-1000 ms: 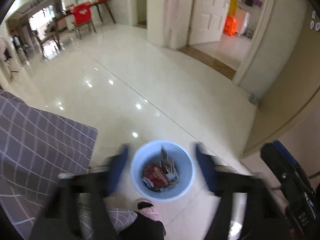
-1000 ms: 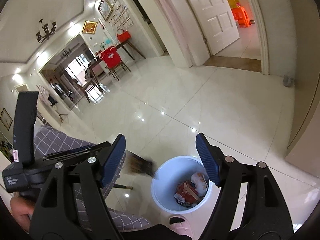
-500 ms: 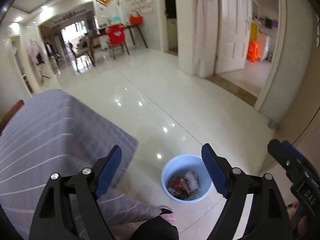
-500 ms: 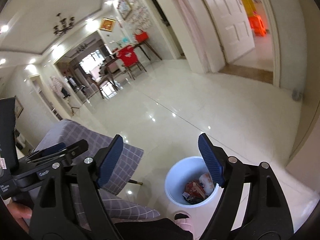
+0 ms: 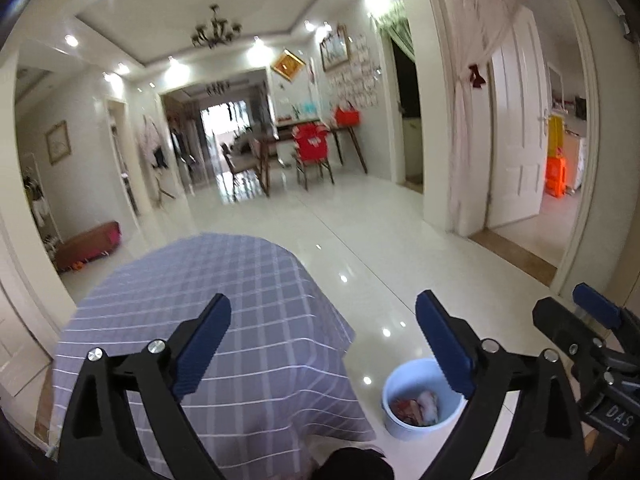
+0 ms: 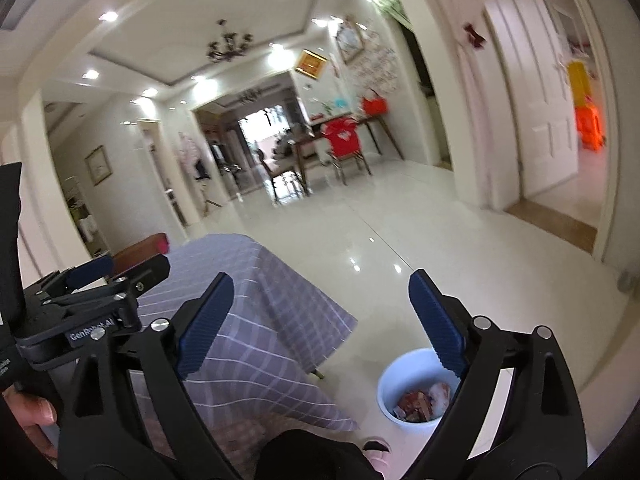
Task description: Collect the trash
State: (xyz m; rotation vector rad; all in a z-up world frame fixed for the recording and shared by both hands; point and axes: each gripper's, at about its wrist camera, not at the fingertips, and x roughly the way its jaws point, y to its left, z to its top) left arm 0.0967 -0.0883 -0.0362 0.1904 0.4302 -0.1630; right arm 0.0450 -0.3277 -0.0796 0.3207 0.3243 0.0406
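Note:
A light blue bin (image 5: 416, 398) (image 6: 416, 394) stands on the floor by the table, with red and pale wrappers (image 5: 416, 406) (image 6: 422, 398) inside. My left gripper (image 5: 322, 322) is high above the table's near end; its jaws are opening and nothing is between them. My right gripper (image 6: 320, 304) is raised beside it, its jaws opening too, with nothing between them. The right gripper (image 5: 588, 320) shows at the right edge of the left wrist view, and the left gripper (image 6: 100, 276) at the left of the right wrist view.
A table under a grey checked cloth (image 5: 208, 292) (image 6: 248, 304) fills the lower left. Glossy white floor tiles (image 5: 380, 248) stretch toward a dining table with a red-covered chair (image 5: 312, 148). An open white door (image 5: 516, 132) stands at the right. A person's hand (image 6: 32, 416) grips the left handle.
Both grippers rose from just above the bin and tilted up toward the room. The bin dropped low and small in both views; the clothed table and the ceiling came into sight. Both jaws widened.

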